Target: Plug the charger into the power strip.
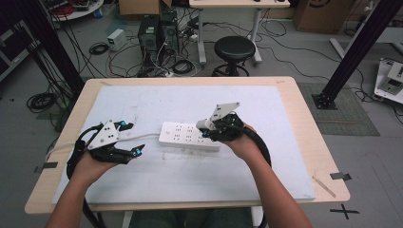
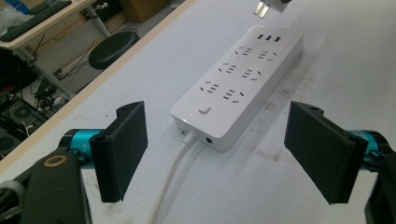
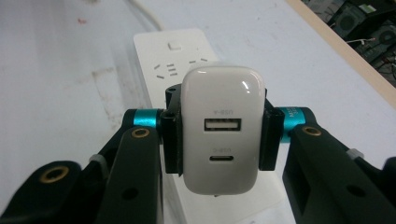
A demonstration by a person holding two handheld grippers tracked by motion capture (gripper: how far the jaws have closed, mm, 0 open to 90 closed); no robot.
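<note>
I am holding my right claw point(image 3: 219, 140) clamped on a white charger point(image 3: 220, 135), its jaws pressing both sides, the USB ports facing the right gripper view. The charger is hanging just above the strip point(image 1: 190, 136), its prongs point(image 2: 261, 9) pointing down over the strip's far end and not yet in a socket. I am keeping my left claw point(image 2: 224, 154) spread wide and holding nothing, its jaws standing either side of the strip's near end, apart from it, where the switch point(image 2: 204, 110) and cord point(image 2: 170, 177) are sitting. The strip is lying flat on the white mat point(image 1: 266, 109) covering the tabletop point(image 1: 304, 118). Beyond it a black stool point(image 1: 234, 50) is standing on the floor.
</note>
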